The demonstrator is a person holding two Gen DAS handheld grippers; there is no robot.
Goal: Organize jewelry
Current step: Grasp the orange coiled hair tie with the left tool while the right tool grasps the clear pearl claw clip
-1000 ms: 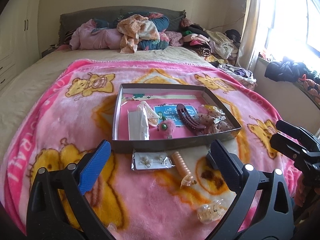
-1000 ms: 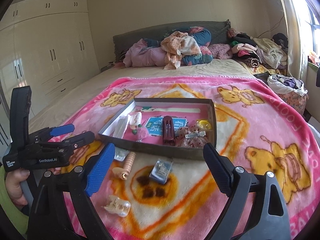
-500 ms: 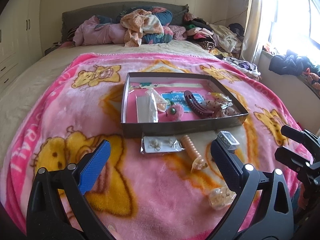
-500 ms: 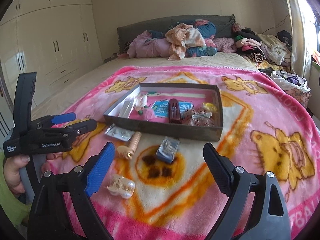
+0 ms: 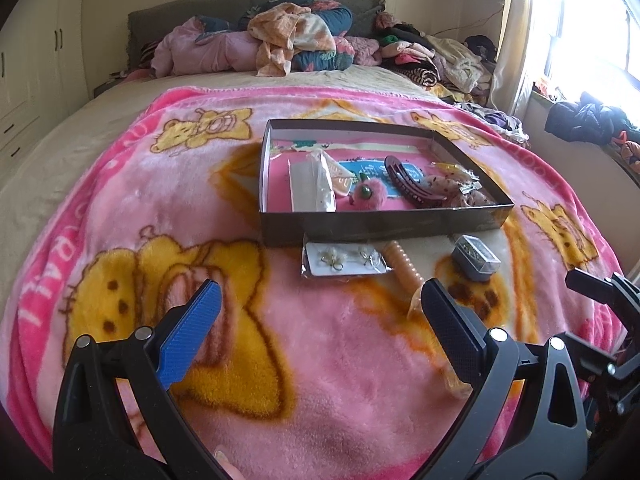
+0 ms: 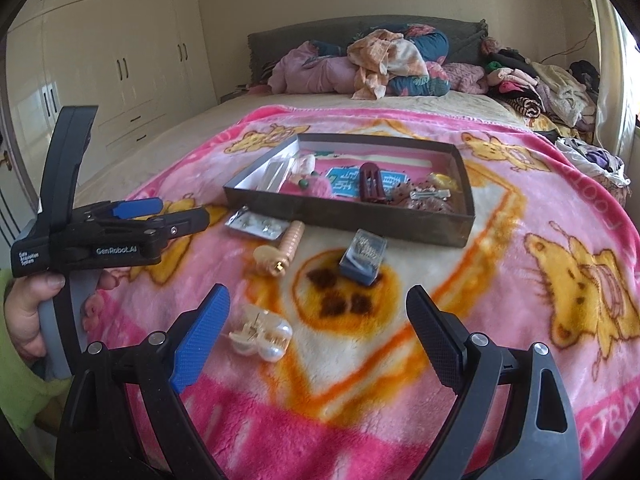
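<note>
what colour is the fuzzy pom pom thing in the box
Pink, with a green bead on it. The pom-pom shows best in the left wrist view, lying in the box.

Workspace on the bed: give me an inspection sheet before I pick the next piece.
Surface: pink bear blanket spread over the bed.
Job's things: open grey box already holding a dark red hair claw, a pink pompom and small packets. Outside it, along its near wall: earring card, peach beaded clip, small blue-grey case. Nearer the camera, a pearl clip.
Clutter: heap of clothes by the headboard.
Grippers: left gripper open, holding nothing; right gripper open, holding nothing, with the pearl clip just inside its blue finger.
Cables: thin wire on the far wall, away from the work.
Surroundings: wardrobes on one side, bright window on the other.
</note>
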